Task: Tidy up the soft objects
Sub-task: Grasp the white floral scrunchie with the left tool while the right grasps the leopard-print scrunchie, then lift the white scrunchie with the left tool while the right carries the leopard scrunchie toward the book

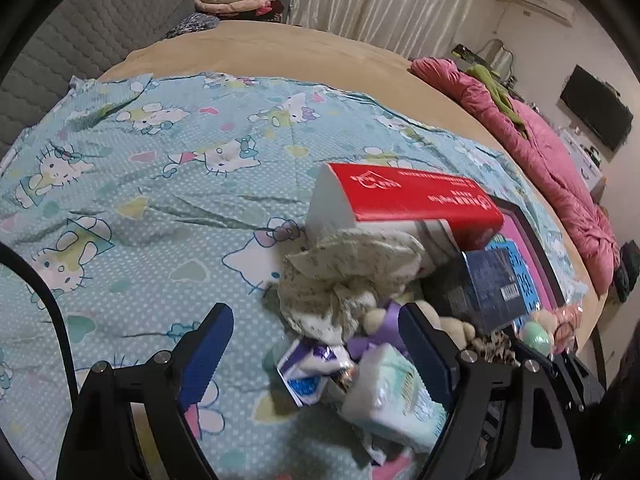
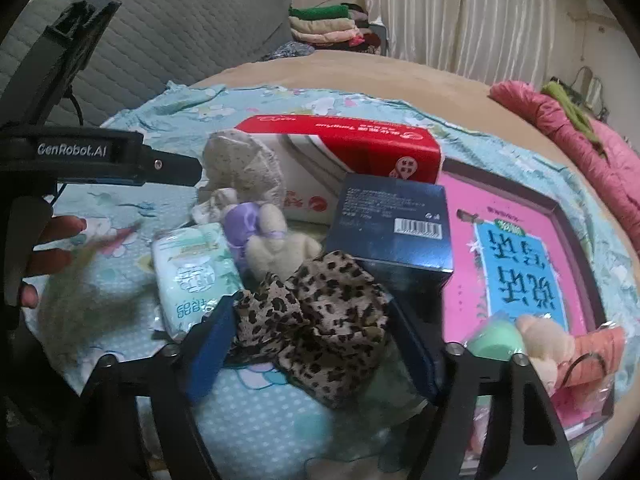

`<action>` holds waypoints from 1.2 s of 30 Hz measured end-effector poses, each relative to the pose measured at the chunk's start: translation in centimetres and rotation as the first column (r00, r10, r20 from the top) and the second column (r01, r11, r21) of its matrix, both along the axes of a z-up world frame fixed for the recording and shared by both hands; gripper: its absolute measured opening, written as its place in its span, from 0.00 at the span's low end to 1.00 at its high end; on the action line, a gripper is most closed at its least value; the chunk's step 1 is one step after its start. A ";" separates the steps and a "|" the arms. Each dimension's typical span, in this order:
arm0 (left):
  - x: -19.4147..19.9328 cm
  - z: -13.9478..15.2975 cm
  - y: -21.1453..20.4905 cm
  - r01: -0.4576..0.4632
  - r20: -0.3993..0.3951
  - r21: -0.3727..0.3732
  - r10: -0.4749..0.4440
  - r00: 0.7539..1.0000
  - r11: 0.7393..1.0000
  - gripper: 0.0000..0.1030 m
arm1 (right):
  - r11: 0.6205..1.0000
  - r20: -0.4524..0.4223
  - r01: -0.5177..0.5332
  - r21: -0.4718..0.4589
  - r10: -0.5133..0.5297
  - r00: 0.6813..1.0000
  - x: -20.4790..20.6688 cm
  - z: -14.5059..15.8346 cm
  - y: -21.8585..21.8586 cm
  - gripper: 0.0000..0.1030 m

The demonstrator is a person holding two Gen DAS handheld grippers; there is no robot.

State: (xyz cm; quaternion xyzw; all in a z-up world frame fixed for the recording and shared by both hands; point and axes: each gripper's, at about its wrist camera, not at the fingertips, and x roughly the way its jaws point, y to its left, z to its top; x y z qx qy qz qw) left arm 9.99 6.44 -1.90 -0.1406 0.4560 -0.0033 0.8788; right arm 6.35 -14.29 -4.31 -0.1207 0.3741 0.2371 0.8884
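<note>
— While I'm hovering the left hand-held gripper [image 1: 316,356] spread over the tissue pack [image 1: 394,398] at lower centre, what's yours doing?
— I'm bracketing the leopard cloth [image 2: 316,320] with the right hand-held gripper [image 2: 316,344], fingers spread.

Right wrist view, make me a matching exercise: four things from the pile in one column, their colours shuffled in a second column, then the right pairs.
Things:
1. tissue box
2. scrunchie
3. book
4. carton with barcode

Colours:
A. dark blue
B. pink with a blue panel
C. red and white
D. leopard print

Pairs: 1-C, 2-D, 3-B, 4-A. The scrunchie lies between the open fingers of the right gripper.
</note>
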 end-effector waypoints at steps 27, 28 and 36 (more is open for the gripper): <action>4.5 -3.5 1.9 0.123 0.054 -0.126 -0.117 0.992 0.984 0.39 | 0.996 -0.028 -0.089 0.003 0.089 0.996 1.1 -1.5 0.8 0.28; 4.5 -3.4 1.7 0.140 0.062 -0.134 -0.133 0.989 0.981 0.28 | 0.996 -0.027 -0.089 0.007 0.089 0.996 1.1 -1.4 0.7 0.26; 3.5 -1.9 0.2 0.215 0.116 -0.125 -0.201 0.973 0.969 0.12 | 0.992 -0.054 -0.074 0.102 0.080 0.995 1.0 -0.3 -0.7 0.12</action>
